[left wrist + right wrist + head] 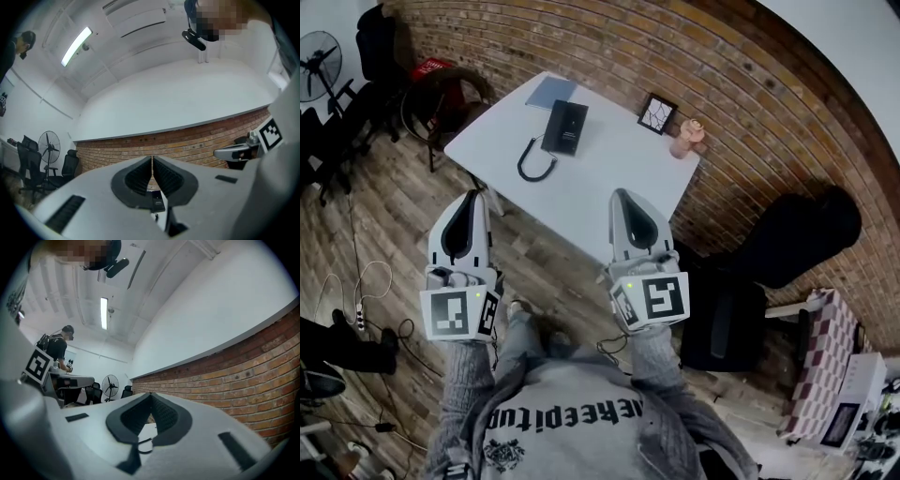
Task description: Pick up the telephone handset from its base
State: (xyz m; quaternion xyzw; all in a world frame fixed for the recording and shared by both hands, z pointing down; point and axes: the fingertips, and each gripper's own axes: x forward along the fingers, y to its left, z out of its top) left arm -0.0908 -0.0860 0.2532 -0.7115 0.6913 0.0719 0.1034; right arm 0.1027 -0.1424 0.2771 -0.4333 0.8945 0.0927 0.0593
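Fingers pressed together on left gripper (472, 196) and right gripper (624, 195), short of white table (609, 169) by brick wall (609, 47).

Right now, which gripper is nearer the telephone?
Right, narrowly. The right gripper hovers at the table edge, short of the telephone; the left gripper hangs off the corner.

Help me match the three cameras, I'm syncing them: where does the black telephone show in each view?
Head view: the telephone lies upper centre on the white table.
Left gripper view: telephone small, low centre.
Right gripper view: body hidden; a dark curved line low centre, possibly its cord.
Shared landmark: the brick wall, in all three.
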